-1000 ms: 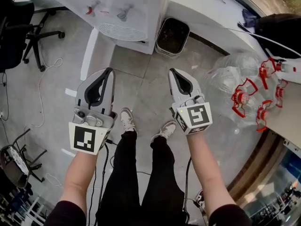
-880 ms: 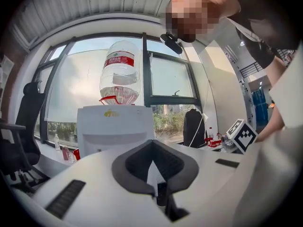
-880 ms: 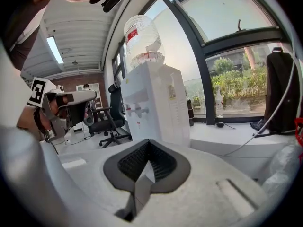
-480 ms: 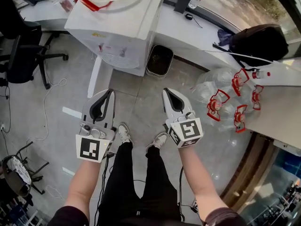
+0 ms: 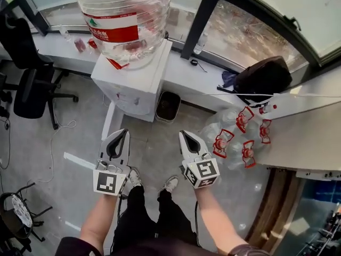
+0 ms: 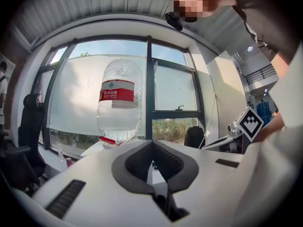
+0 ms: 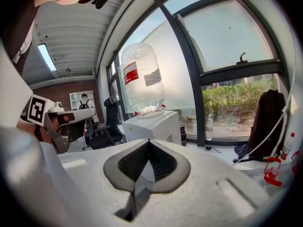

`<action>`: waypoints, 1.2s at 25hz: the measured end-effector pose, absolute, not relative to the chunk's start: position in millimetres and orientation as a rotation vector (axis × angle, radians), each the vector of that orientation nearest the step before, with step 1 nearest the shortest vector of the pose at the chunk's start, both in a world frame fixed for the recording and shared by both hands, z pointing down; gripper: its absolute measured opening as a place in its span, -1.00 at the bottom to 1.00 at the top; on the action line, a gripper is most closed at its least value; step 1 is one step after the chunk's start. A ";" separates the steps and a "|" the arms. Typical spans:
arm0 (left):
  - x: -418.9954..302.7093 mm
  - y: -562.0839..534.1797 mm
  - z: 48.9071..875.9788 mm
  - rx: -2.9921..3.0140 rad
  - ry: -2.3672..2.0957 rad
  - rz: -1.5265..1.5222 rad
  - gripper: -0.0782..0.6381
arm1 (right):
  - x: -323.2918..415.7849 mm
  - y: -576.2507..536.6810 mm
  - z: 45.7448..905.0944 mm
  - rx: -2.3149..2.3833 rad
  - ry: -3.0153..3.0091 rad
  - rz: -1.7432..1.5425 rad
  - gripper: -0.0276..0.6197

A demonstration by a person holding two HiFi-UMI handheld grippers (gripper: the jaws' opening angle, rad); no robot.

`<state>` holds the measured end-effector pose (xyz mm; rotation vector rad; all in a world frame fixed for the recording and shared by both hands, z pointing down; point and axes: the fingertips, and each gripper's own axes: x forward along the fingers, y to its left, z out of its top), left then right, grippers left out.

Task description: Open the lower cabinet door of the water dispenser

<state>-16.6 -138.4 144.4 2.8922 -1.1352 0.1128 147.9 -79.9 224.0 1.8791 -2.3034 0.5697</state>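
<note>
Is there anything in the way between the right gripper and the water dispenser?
Nothing visible: only floor lies between the right gripper and the water dispenser. The dark bin stands beside the dispenser, off that path.

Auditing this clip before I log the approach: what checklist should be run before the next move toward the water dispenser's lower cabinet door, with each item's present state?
1. Left claw empty, jaws together: ok.
2. Right claw empty, jaws together: ok.
3. White box-shaped water dispenser with its large clear plastic bottle in view ahead: ok.
4. Lower cabinet door and its handle located: cannot tell; the front is seen steeply from above.
5. Claws at the dispenser: not ok; grey floor lies between them and it.
6. Black waste bin beside the dispenser, clear of a straight approach: ok, probably.
</note>
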 end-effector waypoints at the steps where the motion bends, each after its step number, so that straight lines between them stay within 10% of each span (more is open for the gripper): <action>1: -16.7 -138.1 135.7 2.897 -1.138 0.106 -0.76 | 149.9 -78.0 216.1 1.893 -2.305 0.571 -0.90; 30: -74.2 -99.3 -120.0 3.129 -1.462 -0.237 -0.76 | 231.0 -39.7 -0.5 2.178 -2.408 0.135 -0.90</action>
